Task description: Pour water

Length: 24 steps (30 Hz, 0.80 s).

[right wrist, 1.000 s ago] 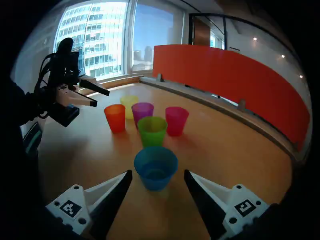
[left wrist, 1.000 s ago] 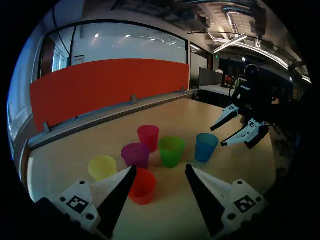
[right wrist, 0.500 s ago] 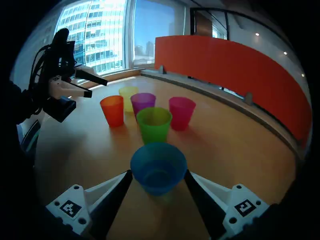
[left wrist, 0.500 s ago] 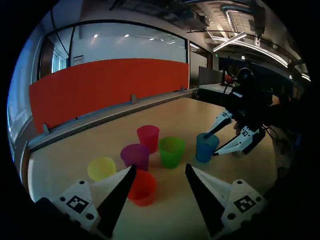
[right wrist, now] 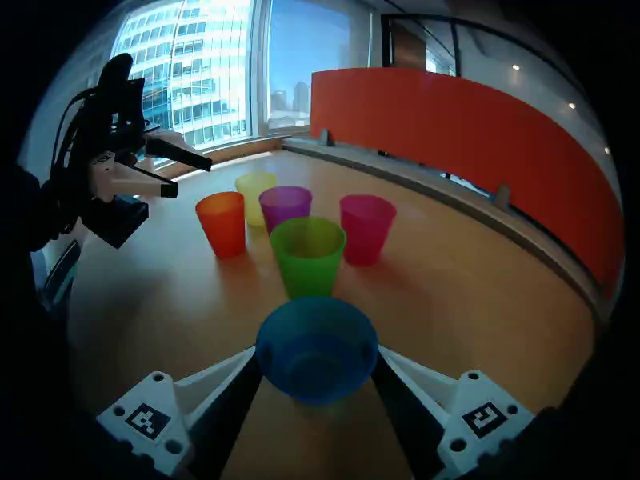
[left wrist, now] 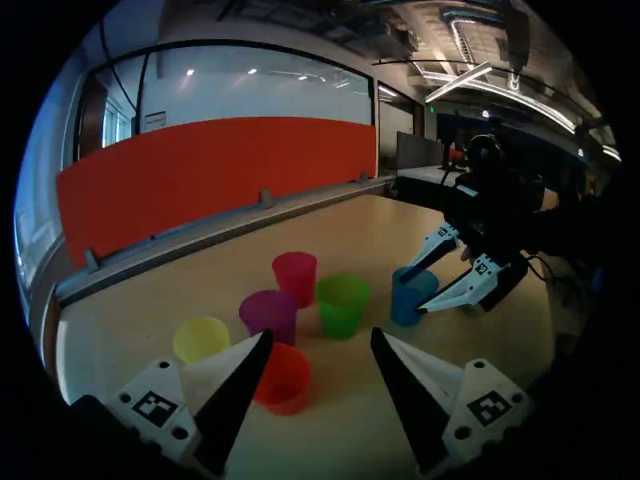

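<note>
The upright blue plastic cup (right wrist: 316,362) stands between the spread-apart right tongs (right wrist: 317,354); the left tongs (left wrist: 321,331), also apart, lie farther.

— What is blocking the way around the blue cup (right wrist: 318,360)?

— The green cup (right wrist: 308,254) is standing just behind it, with the pink cup (right wrist: 367,228) and purple cup (right wrist: 286,208) crowding close beyond. The spread fingers of the right gripper (right wrist: 316,354) are taking up both its flanks.

— And at the other end?

— The orange cup (left wrist: 280,388) is sitting just ahead of the left gripper (left wrist: 320,332), partly behind one finger, with the yellow cup (left wrist: 200,338) beside it. Bare table (right wrist: 496,304) is lying open between the cluster and the orange partition (right wrist: 480,136), and a clear strip is running between the left gripper's fingers toward the green cup.
</note>
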Tool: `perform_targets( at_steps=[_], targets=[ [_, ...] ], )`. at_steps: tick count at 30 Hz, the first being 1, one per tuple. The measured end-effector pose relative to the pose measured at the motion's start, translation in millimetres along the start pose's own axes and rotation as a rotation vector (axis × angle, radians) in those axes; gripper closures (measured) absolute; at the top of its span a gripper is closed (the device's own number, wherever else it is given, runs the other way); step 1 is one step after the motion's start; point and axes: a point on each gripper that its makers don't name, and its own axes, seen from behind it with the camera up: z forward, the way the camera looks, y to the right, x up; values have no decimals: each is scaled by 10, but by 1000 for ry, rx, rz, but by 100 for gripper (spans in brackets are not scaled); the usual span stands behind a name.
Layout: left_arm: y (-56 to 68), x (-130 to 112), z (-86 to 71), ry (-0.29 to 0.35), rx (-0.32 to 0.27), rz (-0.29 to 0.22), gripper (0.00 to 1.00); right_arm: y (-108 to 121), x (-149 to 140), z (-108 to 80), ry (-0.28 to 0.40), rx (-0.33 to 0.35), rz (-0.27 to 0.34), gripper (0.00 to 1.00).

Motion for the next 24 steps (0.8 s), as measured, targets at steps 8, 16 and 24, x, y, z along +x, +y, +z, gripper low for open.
perform_targets(
  at_steps=[8, 16, 24],
  targets=[
    [23, 4, 29, -9, 4, 9, 9, 60, 52, -89, 13, -13, -8, 10],
    [44, -1, 54, -21, 5, 11, 9, 89, 377, -394, 83, -22, -31, 10],
    [76, -2, 141, -40, 6, 11, 9, 115, 808, -807, 179, -39, -60, 10]
  ],
)
